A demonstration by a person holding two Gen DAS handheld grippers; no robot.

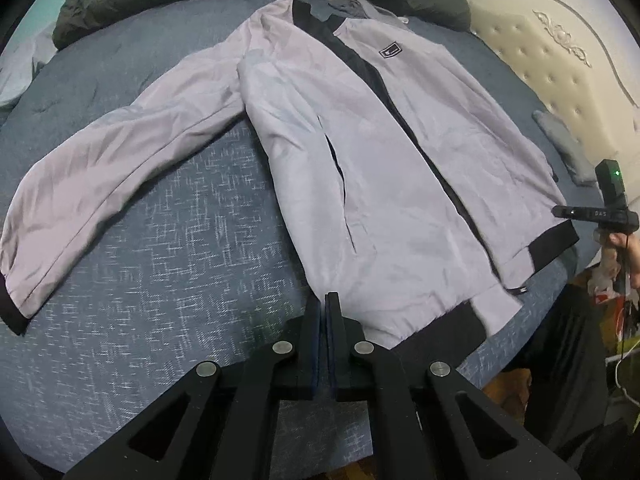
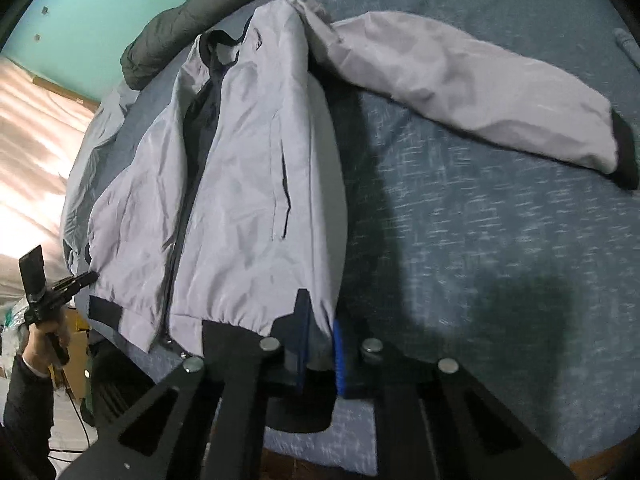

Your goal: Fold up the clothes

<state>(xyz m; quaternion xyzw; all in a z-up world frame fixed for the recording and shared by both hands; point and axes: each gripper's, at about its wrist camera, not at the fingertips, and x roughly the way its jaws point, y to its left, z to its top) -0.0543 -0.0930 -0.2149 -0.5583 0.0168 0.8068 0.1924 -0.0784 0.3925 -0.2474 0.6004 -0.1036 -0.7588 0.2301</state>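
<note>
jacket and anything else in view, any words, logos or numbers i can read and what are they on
Chest patch on the grey jacket: a small dark rectangle with a light mark, too small to read.
Small dark tag at the jacket hem: unreadable.
"DAS", roughly, in faint letters on the other handheld gripper: too small to be sure.
Nothing readable in the right wrist view.

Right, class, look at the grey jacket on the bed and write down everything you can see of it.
The jacket is pale grey, thin, slightly shiny and creased. It has a black front strip, collar, hem band and cuffs, a small dark chest badge and a slit pocket. It lies front up, closed and flat on the blue patterned bedspread, with one sleeve stretched sideways. The right tool pinches a hem corner. The left tool, shut, sits at the hem's other end; whether it grips is unclear.
</note>
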